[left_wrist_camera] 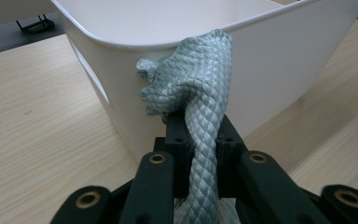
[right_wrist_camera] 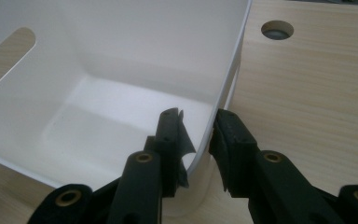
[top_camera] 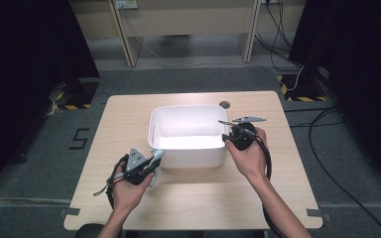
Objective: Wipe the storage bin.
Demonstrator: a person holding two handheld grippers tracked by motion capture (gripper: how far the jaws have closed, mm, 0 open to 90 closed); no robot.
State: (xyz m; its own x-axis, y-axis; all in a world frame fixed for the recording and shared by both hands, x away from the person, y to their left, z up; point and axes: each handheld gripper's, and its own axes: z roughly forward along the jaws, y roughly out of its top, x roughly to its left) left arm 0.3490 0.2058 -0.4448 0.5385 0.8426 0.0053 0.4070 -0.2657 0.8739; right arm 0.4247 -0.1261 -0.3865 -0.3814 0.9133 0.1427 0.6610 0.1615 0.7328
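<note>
1. The left tongs (left_wrist_camera: 200,140) pinch a pale green cloth (left_wrist_camera: 191,93) against the white tub's (top_camera: 188,153) near-left corner, mid-worktop.
2. The right tongs (right_wrist_camera: 198,135) straddle the tub's right rim, spread, not pressing.
3. Next, probably: lift the cloth over the rim and let it drop inside.

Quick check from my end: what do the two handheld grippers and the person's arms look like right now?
Both are black. The left gripper carries a grey three-cornered plate on top; the right gripper bears a grey plate too. Black cables trail from each back along the forearms. Their fingers are blocky black links with brass-coloured pivot rivets. The forearms are bare, with no sleeves in view, and no gloves are worn.
</note>
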